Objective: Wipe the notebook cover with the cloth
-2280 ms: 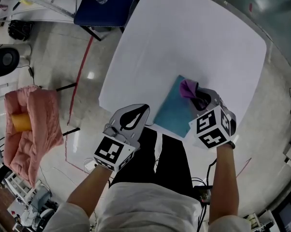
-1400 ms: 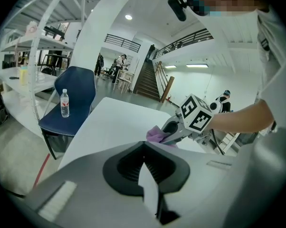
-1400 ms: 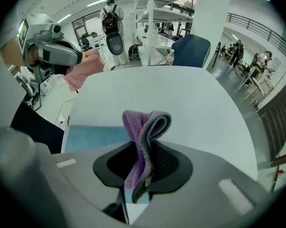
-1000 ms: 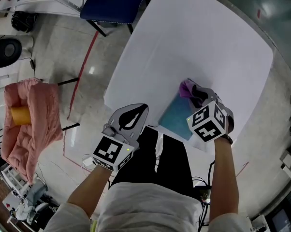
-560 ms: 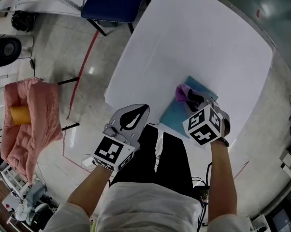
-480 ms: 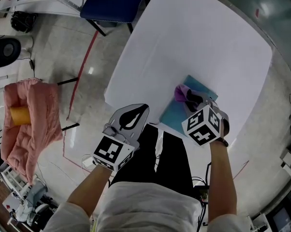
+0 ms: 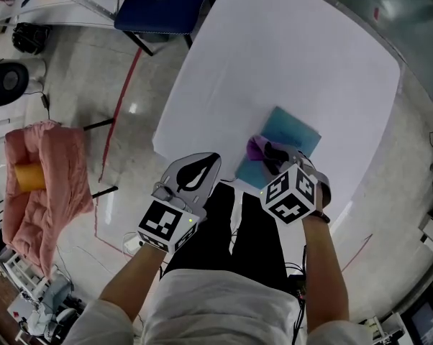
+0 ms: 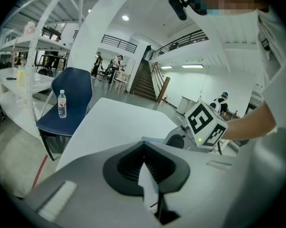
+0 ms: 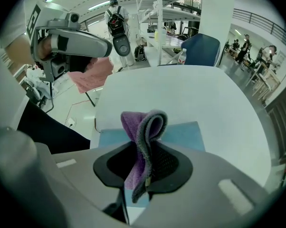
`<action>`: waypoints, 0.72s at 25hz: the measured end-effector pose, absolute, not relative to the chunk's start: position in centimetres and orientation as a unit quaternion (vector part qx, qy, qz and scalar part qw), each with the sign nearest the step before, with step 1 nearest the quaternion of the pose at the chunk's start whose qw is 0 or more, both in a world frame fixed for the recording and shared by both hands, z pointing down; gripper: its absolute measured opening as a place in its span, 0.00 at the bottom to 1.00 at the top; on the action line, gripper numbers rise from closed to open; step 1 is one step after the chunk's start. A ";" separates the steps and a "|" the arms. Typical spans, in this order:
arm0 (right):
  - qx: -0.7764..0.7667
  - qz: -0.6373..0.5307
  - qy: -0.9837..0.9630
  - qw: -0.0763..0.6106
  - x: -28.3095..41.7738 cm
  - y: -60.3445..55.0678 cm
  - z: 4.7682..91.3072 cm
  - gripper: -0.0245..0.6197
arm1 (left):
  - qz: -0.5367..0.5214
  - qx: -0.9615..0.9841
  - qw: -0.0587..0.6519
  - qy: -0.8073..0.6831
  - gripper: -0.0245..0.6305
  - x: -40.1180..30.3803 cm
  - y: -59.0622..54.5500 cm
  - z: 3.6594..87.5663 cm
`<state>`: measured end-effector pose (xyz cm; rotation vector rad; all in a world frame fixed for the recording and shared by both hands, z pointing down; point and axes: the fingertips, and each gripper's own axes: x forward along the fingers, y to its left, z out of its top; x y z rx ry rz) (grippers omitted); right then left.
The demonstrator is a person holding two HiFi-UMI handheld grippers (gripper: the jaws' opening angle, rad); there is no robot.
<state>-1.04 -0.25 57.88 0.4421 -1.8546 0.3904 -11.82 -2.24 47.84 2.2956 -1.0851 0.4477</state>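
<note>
White tabletop (image 7: 288, 49) over a pale, glossy workshop floor sets the scene as a person works two handheld grippers from the table's near edge. Nearest the body, the left gripper (image 7: 211, 161) hangs off the table's near-left corner, jaws pressed together with nothing between them and taking no part in the job. Just right of it, the right gripper (image 7: 272, 154) is clamped on a folded purple cloth (image 7: 255, 148), whose loop sticks out past the jaws over the near-left end of the teal notebook (image 7: 294, 131). The notebook lies flat near the table's near edge; the right gripper view shows the cloth (image 9: 144, 127) above the cover (image 9: 183, 133), though contact cannot be confirmed. The wipe appears to be mid-stroke. The next move likely calls for pressing the fold down and drawing it toward the far-right corner, gently, since nothing pins the notebook. Left of the person, a heap of pink fabric (image 7: 49, 175) sits on the floor. Beyond the table, a water bottle (image 8: 61, 103) stands on a blue chair (image 8: 75, 87); its red label is too small to read. The grippers' cubes bear only black-and-white marker squares, and the notebook cover shows no writing.
</note>
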 end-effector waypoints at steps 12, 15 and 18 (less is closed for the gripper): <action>0.156 0.179 -0.794 0.559 -3.2 4.2 58.0 0.20 | 0.163 0.856 0.280 -0.403 0.04 -11.6 -1.1 47.9; 0.146 0.181 -0.795 0.560 -3.6 5.1 58.0 0.20 | 0.162 0.855 0.281 -0.405 0.04 -11.7 -1.0 47.9; 0.136 0.182 -0.796 0.561 -4.2 6.3 57.8 0.20 | 0.161 0.854 0.282 -0.406 0.04 -11.9 -0.7 47.8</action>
